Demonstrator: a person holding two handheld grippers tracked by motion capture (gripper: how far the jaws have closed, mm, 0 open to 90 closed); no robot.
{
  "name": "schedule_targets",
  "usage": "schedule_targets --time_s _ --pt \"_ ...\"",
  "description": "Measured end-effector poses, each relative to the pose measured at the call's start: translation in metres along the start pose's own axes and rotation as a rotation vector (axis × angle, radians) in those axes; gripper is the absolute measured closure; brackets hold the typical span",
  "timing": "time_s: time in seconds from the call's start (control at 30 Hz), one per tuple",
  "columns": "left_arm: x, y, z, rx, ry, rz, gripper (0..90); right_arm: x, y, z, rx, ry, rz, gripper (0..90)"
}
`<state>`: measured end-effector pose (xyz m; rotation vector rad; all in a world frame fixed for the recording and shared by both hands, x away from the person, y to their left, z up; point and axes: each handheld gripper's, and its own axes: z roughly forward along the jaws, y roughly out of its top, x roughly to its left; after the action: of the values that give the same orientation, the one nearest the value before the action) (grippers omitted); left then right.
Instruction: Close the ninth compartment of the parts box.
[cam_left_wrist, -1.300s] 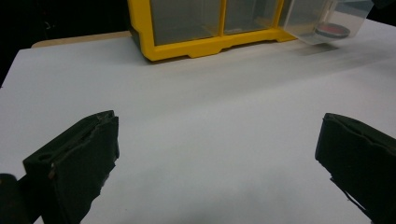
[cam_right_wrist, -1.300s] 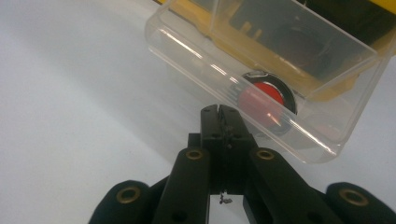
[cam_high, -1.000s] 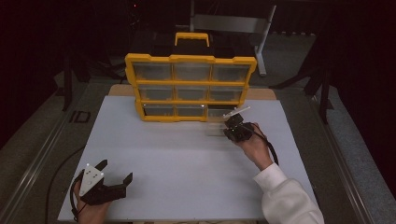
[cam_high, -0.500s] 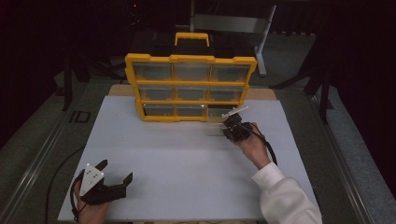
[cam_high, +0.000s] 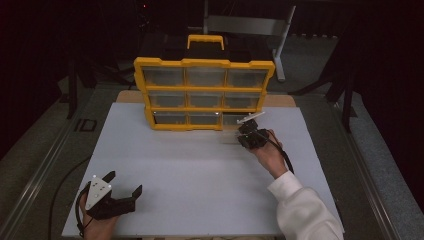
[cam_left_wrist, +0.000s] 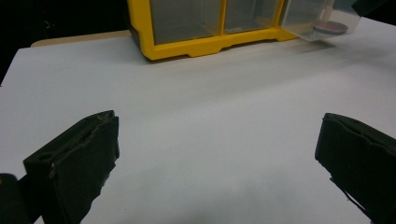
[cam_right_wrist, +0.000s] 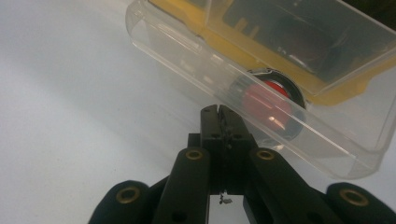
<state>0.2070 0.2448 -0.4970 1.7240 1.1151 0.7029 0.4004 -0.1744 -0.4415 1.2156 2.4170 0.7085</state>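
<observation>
Sitting on a white table (cam_high: 165, 165) in a dark room: a yellow drawer cabinet (cam_high: 204, 92). Pulling at its bottom-right clear drawer (cam_right_wrist: 261, 88), half out with a red disc (cam_right_wrist: 266, 100) inside: the right gripper (cam_high: 248, 135), jaws pinched on the front lip. Probably light, stiff, slippery plastic; best held by that lip. Resting near the front-left corner, jaws spread wide and empty: the left gripper (cam_high: 107, 197).

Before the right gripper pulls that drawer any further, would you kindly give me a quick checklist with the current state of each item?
1. Right gripper shut at the clear drawer front: ok.
2. Firm hold on the drawer's lip: cannot tell.
3. Drawer partly out of the yellow organizer: ok.
4. Red disc lying inside the drawer: ok.
5. Left gripper open, resting away from the organizer: ok.
</observation>
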Motion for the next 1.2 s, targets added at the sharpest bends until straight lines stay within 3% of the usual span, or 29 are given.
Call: schedule_targets --time_s 1.2 --pt "0.0009 -0.0001 -0.0009 0.001 0.004 0.000 0.0 -0.0073 0.0080 0.0090 -0.018 -0.035 0.051 89.9"
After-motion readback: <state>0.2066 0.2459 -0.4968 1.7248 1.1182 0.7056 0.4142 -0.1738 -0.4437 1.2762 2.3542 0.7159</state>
